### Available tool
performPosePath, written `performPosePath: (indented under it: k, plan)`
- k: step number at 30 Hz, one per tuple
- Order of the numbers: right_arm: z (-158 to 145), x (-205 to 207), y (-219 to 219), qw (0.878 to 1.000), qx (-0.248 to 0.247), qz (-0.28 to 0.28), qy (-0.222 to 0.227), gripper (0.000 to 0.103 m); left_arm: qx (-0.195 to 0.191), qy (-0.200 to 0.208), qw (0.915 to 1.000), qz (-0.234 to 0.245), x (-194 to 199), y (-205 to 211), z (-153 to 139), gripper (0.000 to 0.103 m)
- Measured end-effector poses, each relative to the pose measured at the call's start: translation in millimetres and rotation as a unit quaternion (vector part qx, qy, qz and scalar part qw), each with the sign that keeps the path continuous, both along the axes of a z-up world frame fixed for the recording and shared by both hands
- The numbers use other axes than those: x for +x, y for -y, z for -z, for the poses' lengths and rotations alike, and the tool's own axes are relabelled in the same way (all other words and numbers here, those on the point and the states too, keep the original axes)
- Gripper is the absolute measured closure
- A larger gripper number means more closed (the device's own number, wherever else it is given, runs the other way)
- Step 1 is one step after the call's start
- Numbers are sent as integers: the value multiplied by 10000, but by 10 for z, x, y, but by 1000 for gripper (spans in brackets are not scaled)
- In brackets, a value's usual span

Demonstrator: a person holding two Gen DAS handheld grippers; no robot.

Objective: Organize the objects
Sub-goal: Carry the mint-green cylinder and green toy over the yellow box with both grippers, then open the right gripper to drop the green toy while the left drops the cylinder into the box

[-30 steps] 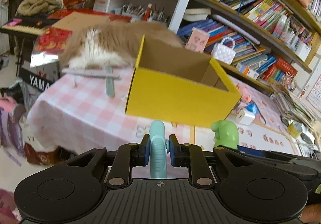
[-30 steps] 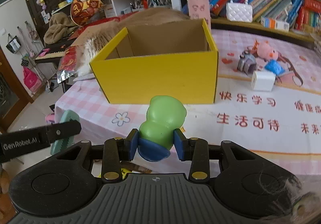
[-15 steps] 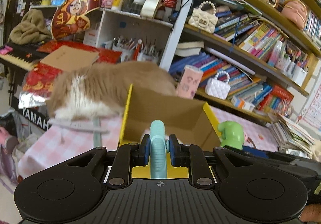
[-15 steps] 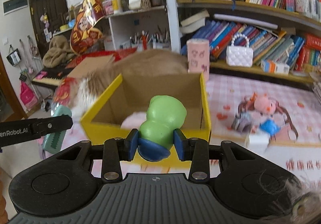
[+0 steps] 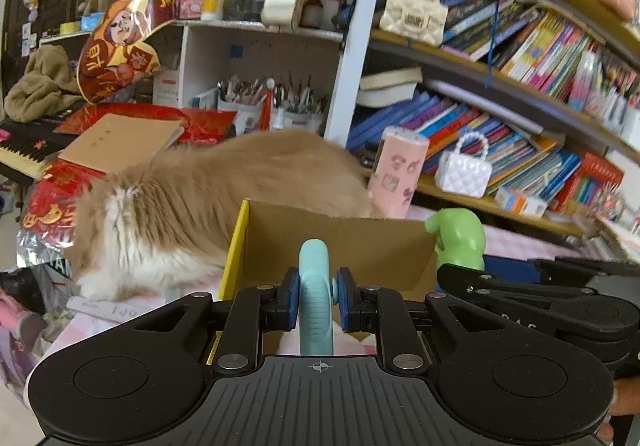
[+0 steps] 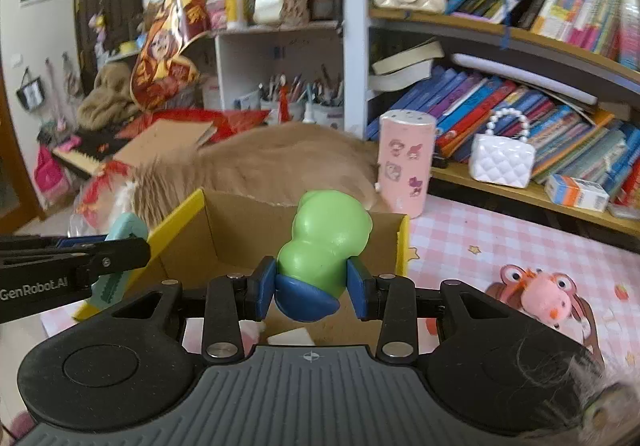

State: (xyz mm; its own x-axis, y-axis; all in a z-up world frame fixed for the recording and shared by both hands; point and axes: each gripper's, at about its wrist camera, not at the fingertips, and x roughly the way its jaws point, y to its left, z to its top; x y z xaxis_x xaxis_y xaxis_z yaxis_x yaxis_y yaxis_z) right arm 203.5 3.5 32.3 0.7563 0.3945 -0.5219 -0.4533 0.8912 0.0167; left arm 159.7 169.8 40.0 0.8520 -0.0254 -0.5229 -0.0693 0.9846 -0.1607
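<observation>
My left gripper [image 5: 316, 296] is shut on a teal comb [image 5: 315, 294], held edge-on above the open yellow cardboard box [image 5: 340, 246]. My right gripper [image 6: 312, 286] is shut on a green toy figure with a blue base [image 6: 324, 242], also above the box [image 6: 224, 230]. The green toy shows in the left wrist view [image 5: 458, 238] to the right of the comb; the comb shows in the right wrist view [image 6: 116, 258] at the left. Some pink and white things lie on the box floor, mostly hidden.
A fluffy tan and white cat [image 5: 192, 198] lies right behind the box. A pink cylinder [image 6: 406, 162] stands at the box's far right corner. A pink plush toy [image 6: 540, 294] lies on the checked tablecloth [image 6: 500, 242]. Bookshelves [image 6: 520, 86] rise behind.
Both grippers have risen and moved forward over the box, each still holding its object; the box front wall has dropped below view.
</observation>
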Motion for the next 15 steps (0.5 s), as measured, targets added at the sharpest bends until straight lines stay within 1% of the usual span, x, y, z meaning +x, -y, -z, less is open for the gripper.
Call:
performPosePath:
  k: [3, 7, 15]
  plan:
    - [110, 155, -68, 9995, -254, -205, -28, 68, 126, -171, 9998, -8, 153, 40, 94, 85]
    - [261, 347, -155, 9968, -610, -452, -265, 68, 386, -403, 9984, -8, 311, 104, 226, 85]
    - [486, 522, -254, 9871, -1122, -877, -726, 66, 590, -833, 9948, -18, 490, 153, 447, 85]
